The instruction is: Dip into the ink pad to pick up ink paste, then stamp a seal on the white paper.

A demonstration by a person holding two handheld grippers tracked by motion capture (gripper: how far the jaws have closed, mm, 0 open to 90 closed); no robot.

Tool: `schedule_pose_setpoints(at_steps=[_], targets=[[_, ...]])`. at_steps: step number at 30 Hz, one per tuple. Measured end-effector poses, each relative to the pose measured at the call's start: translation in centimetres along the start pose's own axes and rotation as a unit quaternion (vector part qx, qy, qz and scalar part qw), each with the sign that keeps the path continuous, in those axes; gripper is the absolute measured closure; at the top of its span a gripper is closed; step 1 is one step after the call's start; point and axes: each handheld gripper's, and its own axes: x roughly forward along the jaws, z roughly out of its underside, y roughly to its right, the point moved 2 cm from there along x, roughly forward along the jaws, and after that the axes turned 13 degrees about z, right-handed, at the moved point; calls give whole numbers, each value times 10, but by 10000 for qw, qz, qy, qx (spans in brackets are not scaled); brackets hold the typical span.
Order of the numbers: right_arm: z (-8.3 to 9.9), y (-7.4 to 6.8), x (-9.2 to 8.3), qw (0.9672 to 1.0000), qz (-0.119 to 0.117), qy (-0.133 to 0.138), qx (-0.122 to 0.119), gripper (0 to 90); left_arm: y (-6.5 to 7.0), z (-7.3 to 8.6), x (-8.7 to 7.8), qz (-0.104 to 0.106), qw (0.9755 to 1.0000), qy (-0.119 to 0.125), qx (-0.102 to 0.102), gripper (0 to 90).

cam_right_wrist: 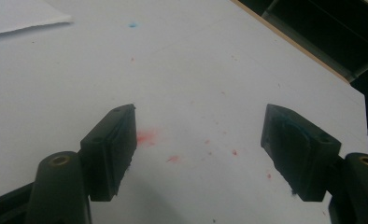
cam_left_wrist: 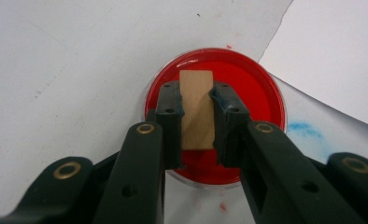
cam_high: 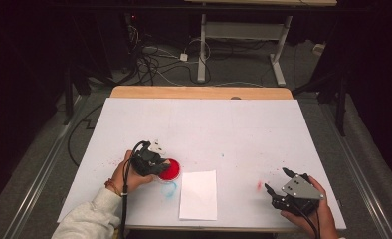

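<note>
A round clear dish of red paint (cam_left_wrist: 250,98) (cam_high: 172,169) sits on the white table cover left of a white paper sheet (cam_high: 198,194). My left gripper (cam_left_wrist: 197,105) (cam_high: 156,162) is shut on a small tan wooden block (cam_left_wrist: 197,109), held upright over the dish; whether the block touches the paint I cannot tell. My right gripper (cam_right_wrist: 198,140) (cam_high: 278,180) rests low over the table at the front right, jaws wide apart with nothing between them. A red smear (cam_right_wrist: 145,137) lies on the cover just past its left jaw.
A blue smear (cam_left_wrist: 303,129) (cam_high: 169,189) marks the cover between the dish and the paper. Small red specks (cam_right_wrist: 233,152) dot the cover. The table's wooden far edge (cam_high: 201,92) borders a dark floor with cables and a desk frame (cam_high: 244,45).
</note>
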Motion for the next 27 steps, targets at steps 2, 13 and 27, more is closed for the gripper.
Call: schedule_pose_setpoints(at_steps=[2, 13, 27], targets=[[-1, 0, 0, 10000, -12, 5, 8, 275, 0, 0, 0, -9, 10000, -2, 19, 736], [-2, 0, 3, 10000, -54, 80, 22, 277, -1, 2, -1, 34, 10000, 62, -5, 736], [-9, 8, 0, 9990, 163, 294, 286, 292, 3, 5, 0, -113, 9996, 253, -18, 735]])
